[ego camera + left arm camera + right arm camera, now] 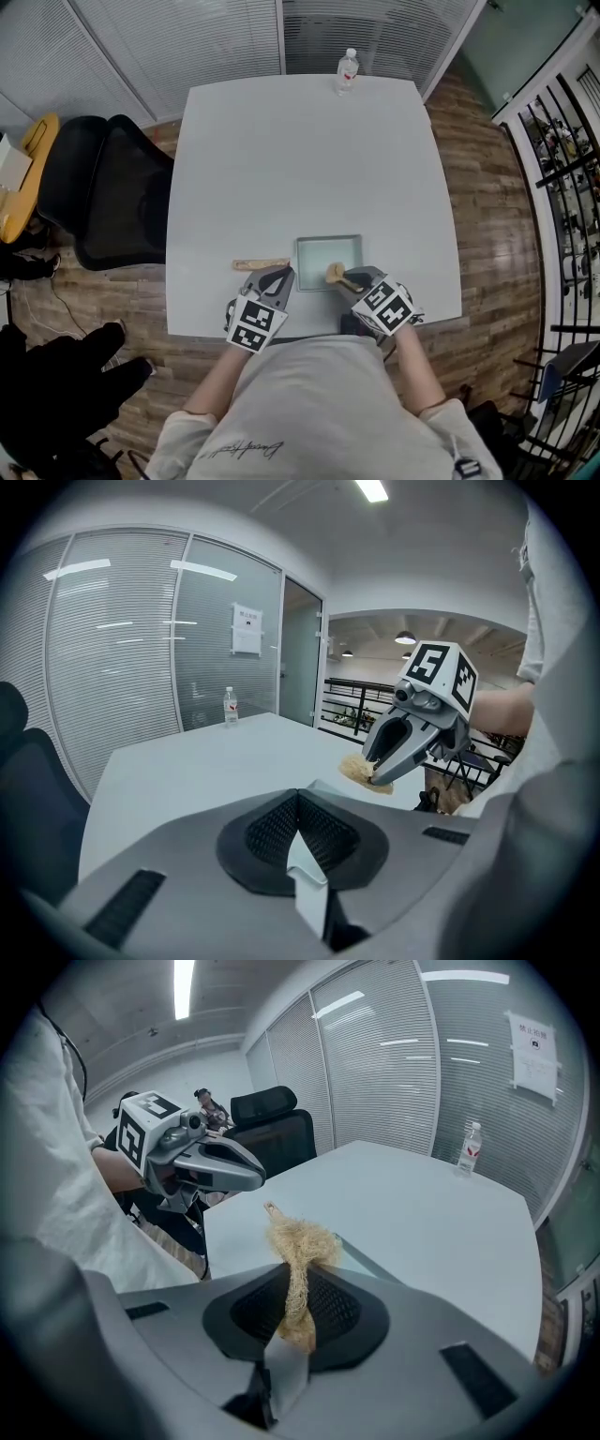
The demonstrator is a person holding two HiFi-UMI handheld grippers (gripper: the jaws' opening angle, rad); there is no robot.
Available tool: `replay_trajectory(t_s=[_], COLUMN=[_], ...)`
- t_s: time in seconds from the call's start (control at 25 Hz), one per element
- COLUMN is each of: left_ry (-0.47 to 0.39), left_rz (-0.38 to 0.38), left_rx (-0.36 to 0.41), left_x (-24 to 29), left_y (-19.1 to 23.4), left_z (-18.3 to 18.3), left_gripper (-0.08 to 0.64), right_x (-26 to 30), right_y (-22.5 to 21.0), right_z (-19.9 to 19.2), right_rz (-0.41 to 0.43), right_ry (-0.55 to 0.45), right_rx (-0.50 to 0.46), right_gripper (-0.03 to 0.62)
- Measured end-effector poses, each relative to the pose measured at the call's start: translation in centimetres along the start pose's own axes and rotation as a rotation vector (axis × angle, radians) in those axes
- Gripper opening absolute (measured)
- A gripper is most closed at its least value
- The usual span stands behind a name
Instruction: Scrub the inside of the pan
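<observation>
The pan (pixel 328 251) is sitting on the white bench (pixel 281 169) near its front edge, directly ahead of the person, with 1 hand-held gripper at each of its short sides. The left hand-held gripper (pixel 284 272) is meeting the pan's left rim with its tips. Its 2 jaws are lying together in the left gripper view, and I cannot tell whether the thin rim is pinched between them.

The right hand-held gripper (pixel 356 281) is reaching in over the pan's near right corner. Its jaws are clamping a straw-coloured fibrous scrubber (pixel 302 1241) by its narrow stalk. The scrubber's bushy head is sticking out past the tips and hanging over the inside of the pan, close to the right wall.

A wooden stick (pixel 261 264) is lying on the bench just left of the pan, beside the left hand-held gripper. A water bottle (pixel 347 70) is standing upright at the far edge, well apart from both.
</observation>
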State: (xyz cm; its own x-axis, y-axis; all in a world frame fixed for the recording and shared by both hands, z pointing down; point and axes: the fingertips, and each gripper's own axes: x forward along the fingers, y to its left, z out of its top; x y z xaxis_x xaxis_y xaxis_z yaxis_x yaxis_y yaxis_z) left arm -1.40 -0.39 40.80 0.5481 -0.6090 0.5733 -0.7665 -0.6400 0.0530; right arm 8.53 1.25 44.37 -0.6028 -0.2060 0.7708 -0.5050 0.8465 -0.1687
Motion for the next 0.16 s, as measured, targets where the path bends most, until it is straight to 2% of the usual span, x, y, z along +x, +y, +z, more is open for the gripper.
replay_trajectory(t_s=[0.16], left_ry=[-0.006], left_rz=[0.006], left_rx=[-0.004], left_x=[0.14], left_y=[0.26], left_z=[0.35], left_gripper=[0.012], right_x=[-0.08], right_y=[-0.29], right_z=[0.13], right_rz=[0.003], right_ry=[0.005], right_rx=[-0.003], right_gripper=[0.069])
